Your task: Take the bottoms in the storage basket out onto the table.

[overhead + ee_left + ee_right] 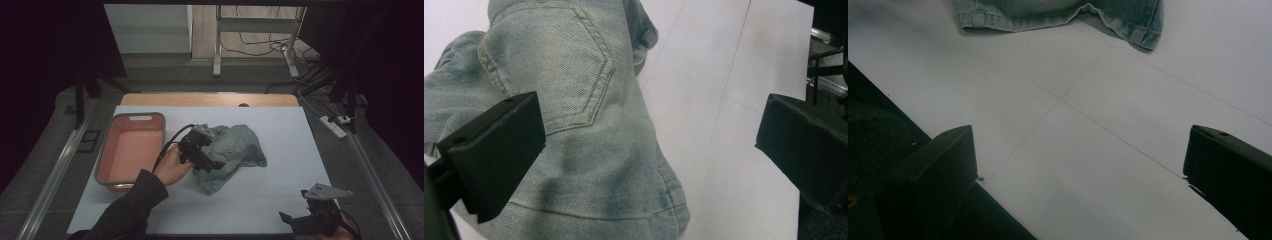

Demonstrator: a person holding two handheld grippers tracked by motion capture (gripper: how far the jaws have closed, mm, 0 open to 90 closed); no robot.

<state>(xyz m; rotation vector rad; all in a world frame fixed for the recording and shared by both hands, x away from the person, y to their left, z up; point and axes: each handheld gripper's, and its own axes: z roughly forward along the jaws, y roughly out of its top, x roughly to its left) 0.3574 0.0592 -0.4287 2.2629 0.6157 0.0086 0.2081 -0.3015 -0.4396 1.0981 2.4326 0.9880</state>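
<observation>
1. Denim: the crumpled pale-blue jeans [232,150] lie near the middle of the white table sheet [280,190], just right of the pink basin [131,150] and apart from it.
2. Your left gripper [212,161] hangs over the left part of the jeans, jaws spread wide; in the left gripper view one jaw stands over the back pocket [559,75], the other over bare sheet (contact with the cloth cannot be told).
3. Your right gripper [295,220] sits at the near right edge of the sheet, well apart from the jeans, jaws spread with nothing between them.
4. Right gripper view: the jeans hem [1058,15] lies at the far side, bare sheet below the jaws
5. Basin interior looks bare
</observation>
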